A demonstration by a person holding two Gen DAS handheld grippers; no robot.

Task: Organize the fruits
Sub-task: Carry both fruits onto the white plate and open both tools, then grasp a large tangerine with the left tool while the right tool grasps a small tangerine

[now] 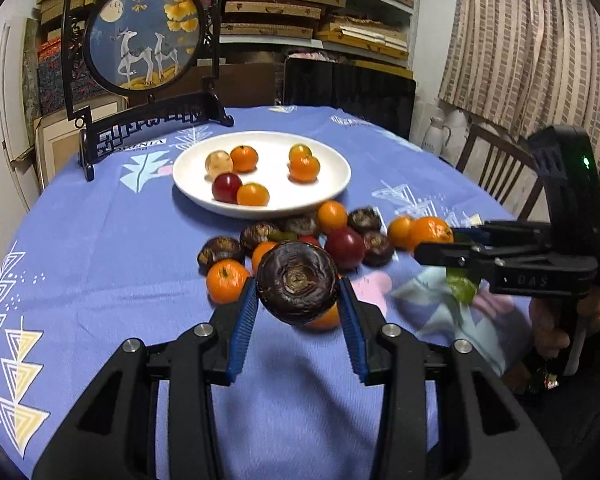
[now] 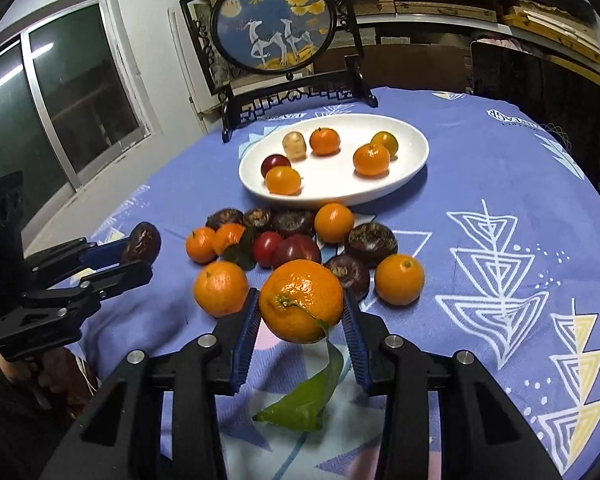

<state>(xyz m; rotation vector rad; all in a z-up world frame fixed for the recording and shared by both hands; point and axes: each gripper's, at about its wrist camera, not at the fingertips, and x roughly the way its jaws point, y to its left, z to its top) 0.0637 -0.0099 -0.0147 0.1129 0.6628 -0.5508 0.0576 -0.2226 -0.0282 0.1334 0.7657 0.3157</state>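
My left gripper (image 1: 298, 300) is clamped on a dark water chestnut (image 1: 297, 282), its puckered crown facing my camera, lifted above the blue tablecloth (image 1: 100, 240). It hides most of an orange fruit just behind it. My right gripper (image 2: 300, 308) is closed on a mandarin (image 2: 301, 300), stem end toward me, its green leaf (image 2: 300, 404) hanging down and blurred. More fruit is heaped before the white plate (image 2: 416, 152), which carries six pieces. Cloth lettering near the framed deer screen (image 1: 144, 40) sits upside down; I can't read it. "BAS" seems moulded on the right gripper's side, faintly.
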